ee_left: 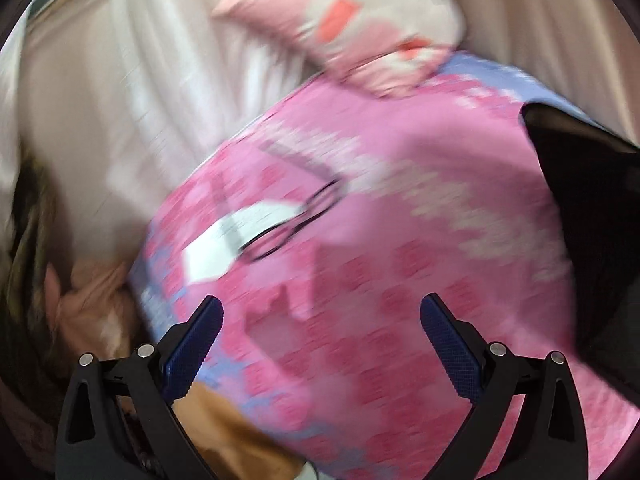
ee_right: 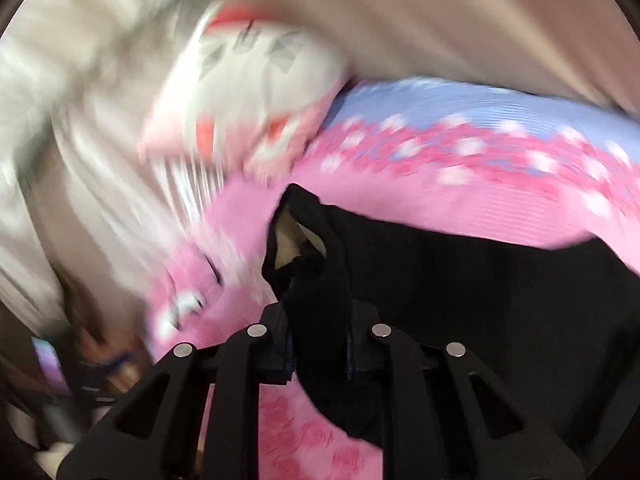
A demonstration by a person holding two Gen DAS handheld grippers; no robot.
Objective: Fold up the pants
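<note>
Black fabric, the pants, is the first item we list: a bunched fold of it rises between the right gripper, whose jaws are drawn in close and clamp it, the blue pads barely showing on either side of the cloth. No earlier view is on hand. From that pinch the garment spreads away to the right across a pink bedspread with darker pink motifs and a pale blue border, its upper edge lying short of the blue border.

Second item: the left gripper, tilted steeply down over the same pink bedspread. We see its two black fingers with blue ribbed pads standing wide apart, with nothing between them but the cover below. A corner of the black pants shows at the right edge of that view, well apart from this gripper.

Third item: a white and pink pillow with red patches, resting at the far edge of the bedspread, against pale cream draped cloth.

Both views are heavily blurred, so we cannot tell finer detail.
</note>
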